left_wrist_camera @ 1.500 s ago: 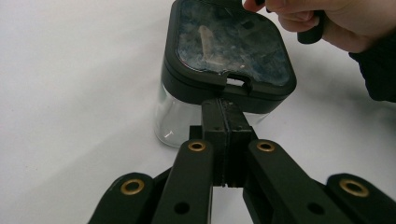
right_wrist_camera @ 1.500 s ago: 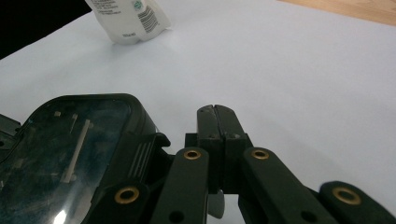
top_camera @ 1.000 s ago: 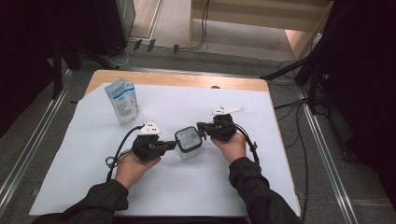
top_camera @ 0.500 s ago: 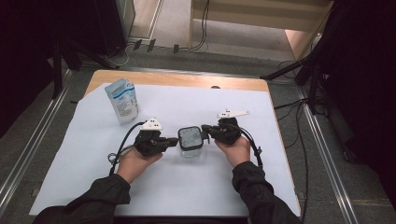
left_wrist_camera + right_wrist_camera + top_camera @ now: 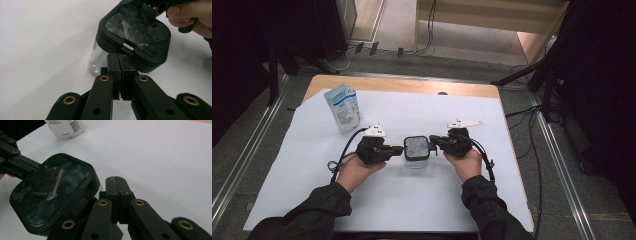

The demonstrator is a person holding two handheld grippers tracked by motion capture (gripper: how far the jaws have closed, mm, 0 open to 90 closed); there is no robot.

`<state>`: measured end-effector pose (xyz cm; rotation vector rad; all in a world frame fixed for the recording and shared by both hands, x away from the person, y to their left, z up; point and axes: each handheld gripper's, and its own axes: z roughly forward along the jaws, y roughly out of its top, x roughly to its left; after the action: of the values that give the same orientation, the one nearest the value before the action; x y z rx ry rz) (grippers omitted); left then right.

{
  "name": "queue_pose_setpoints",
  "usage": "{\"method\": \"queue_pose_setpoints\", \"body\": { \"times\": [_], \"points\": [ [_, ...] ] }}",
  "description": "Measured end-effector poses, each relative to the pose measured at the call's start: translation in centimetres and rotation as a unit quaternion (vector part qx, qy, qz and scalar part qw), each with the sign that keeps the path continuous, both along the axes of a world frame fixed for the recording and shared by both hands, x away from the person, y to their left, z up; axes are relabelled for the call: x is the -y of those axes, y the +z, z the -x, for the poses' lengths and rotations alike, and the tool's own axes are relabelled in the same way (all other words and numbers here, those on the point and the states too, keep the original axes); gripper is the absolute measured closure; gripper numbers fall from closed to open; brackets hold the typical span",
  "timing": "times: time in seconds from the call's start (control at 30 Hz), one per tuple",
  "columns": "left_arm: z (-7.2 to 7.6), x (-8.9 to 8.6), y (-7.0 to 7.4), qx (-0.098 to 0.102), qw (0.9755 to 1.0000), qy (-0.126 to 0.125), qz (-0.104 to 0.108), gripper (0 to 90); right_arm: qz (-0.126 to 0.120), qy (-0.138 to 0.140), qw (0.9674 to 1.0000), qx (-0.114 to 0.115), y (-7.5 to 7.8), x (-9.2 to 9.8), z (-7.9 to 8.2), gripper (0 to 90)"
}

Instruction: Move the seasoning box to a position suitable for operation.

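A small clear jar with a black square lid [image 5: 417,148] stands on the white sheet between my two grippers. My left gripper [image 5: 400,149] is shut with nothing in it, its tips against the lid's left edge. In the left gripper view the closed tips [image 5: 121,60] meet the lid [image 5: 136,30] just below its latch, above the jar's clear glass wall [image 5: 96,58]. My right gripper [image 5: 432,141] is also shut and empty, at the lid's right side. In the right gripper view its tips [image 5: 115,181] lie beside the lid [image 5: 52,192].
A white and blue pouch [image 5: 343,107] stands upright at the sheet's far left, also seen as the pouch [image 5: 66,127] in the right gripper view. The white sheet [image 5: 512,175] covers a wooden table [image 5: 412,86]. Cables and metal rails run along the floor on both sides.
The right hand has shifted a little to the right. The jar and the left hand have barely moved. Both grippers stay shut.
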<state>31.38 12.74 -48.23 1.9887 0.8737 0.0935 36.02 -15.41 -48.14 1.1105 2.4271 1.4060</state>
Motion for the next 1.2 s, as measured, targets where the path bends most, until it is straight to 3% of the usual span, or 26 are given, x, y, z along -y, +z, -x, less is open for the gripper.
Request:
{"method": "queue_pose_setpoints", "body": {
  "times": [0.5,0.6,0.77,1.0,1.07,1.17,1.2],
  "points": [
    [-0.7,-0.2,0.2,-0.005,0.9998,-0.018,-0.004,86.8,0.001,-0.004,1.0,-0.006,0.1,0.4,0.6,90.0],
    [-0.8,-0.7,0.5,-0.004,0.9996,-0.025,-0.011,81.2,-0.001,-0.008,1.0,-0.002,0.5,0.7,0.6,90.0],
    [-0.7,-1.5,0.7,-0.007,0.9989,-0.046,0.003,63.9,-0.001,-0.016,0.9999,0.004,1.0,1.9,1.1,90.0],
    [-0.5,-1.9,1.4,0.038,0.9954,-0.088,-0.011,35.6,0.005,-0.014,0.9999,-0.001,1.3,2.9,2.2,90.0],
    [-0.6,-2.1,1.6,0.04,0.9953,-0.088,-0.006,31.4,0.004,-0.01,0.9999,-0.002,1.4,3.0,2.5,90.0],
    [-0.6,-2.1,1.8,0.033,0.9952,-0.09,0.019,27.4,0.007,-0.005,1.0,-0.001,1.5,3.1,2.8,90.0],
    [-0.8,-2.0,1.9,0.032,0.995,-0.094,0.011,27.7,0.007,-0.004,1.0,-0.002,1.6,3.1,2.9,90.0]
  ]
}}
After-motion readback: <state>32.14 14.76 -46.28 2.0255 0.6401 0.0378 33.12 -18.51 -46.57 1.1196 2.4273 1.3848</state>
